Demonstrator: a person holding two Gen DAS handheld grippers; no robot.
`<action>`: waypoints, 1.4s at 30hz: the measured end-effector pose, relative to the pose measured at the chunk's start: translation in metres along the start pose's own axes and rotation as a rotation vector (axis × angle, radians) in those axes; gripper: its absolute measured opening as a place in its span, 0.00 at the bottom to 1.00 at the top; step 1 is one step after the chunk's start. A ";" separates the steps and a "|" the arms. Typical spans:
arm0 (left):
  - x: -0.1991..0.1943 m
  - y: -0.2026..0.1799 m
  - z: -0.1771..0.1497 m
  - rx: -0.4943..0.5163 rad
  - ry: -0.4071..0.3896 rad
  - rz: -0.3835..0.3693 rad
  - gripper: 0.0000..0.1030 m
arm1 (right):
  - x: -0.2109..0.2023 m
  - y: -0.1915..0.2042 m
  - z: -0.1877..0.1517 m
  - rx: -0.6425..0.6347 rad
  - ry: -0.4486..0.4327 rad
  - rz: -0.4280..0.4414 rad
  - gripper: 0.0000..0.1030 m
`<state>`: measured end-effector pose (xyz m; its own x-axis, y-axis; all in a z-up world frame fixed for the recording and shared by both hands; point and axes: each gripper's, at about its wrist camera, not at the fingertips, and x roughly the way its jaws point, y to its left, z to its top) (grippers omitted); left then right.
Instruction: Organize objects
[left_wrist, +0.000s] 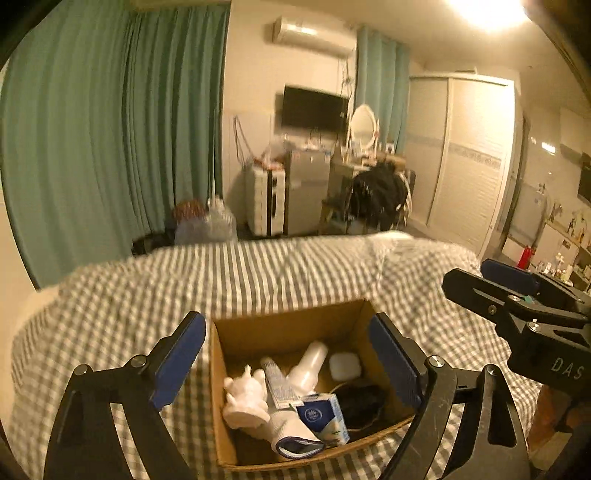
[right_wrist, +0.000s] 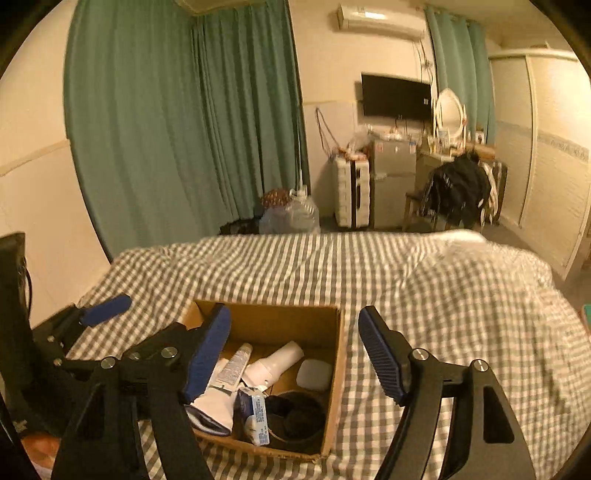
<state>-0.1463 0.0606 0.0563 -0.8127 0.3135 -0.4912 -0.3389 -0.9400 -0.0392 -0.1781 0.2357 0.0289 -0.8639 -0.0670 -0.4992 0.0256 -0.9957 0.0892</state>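
An open cardboard box (left_wrist: 284, 325) sits on the checked bedspread (left_wrist: 122, 306); it also shows in the right wrist view (right_wrist: 275, 321). Inside lie a white figurine (left_wrist: 245, 400), a tube (left_wrist: 275, 384), a white bottle (left_wrist: 308, 365), a white case (left_wrist: 344, 365), a blue carton (left_wrist: 325, 415), a sock (left_wrist: 291, 435) and a dark round object (left_wrist: 360, 404). My left gripper (left_wrist: 290, 356) is open and empty above the box. My right gripper (right_wrist: 295, 354) is open and empty above the box's right wall; it also shows at the right of the left wrist view (left_wrist: 509, 288).
The bed (right_wrist: 443, 295) spreads far and right of the box. Beyond it stand green curtains (right_wrist: 184, 110), a water jug (right_wrist: 299, 216), a small fridge (right_wrist: 393, 184), a chair with dark clothes (right_wrist: 458, 192) and a wardrobe (left_wrist: 465, 158).
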 end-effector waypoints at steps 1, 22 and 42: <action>-0.011 -0.002 0.004 0.007 -0.023 0.008 0.90 | -0.010 0.002 0.003 -0.007 -0.019 -0.008 0.75; -0.098 -0.005 -0.048 0.002 -0.209 0.172 1.00 | -0.115 0.012 -0.039 -0.073 -0.297 -0.132 0.99; -0.059 0.010 -0.107 -0.014 -0.135 0.230 1.00 | -0.042 0.011 -0.108 -0.087 -0.194 -0.161 0.99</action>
<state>-0.0512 0.0187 -0.0086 -0.9238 0.1054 -0.3680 -0.1320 -0.9901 0.0479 -0.0875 0.2203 -0.0422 -0.9403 0.0980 -0.3261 -0.0841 -0.9948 -0.0567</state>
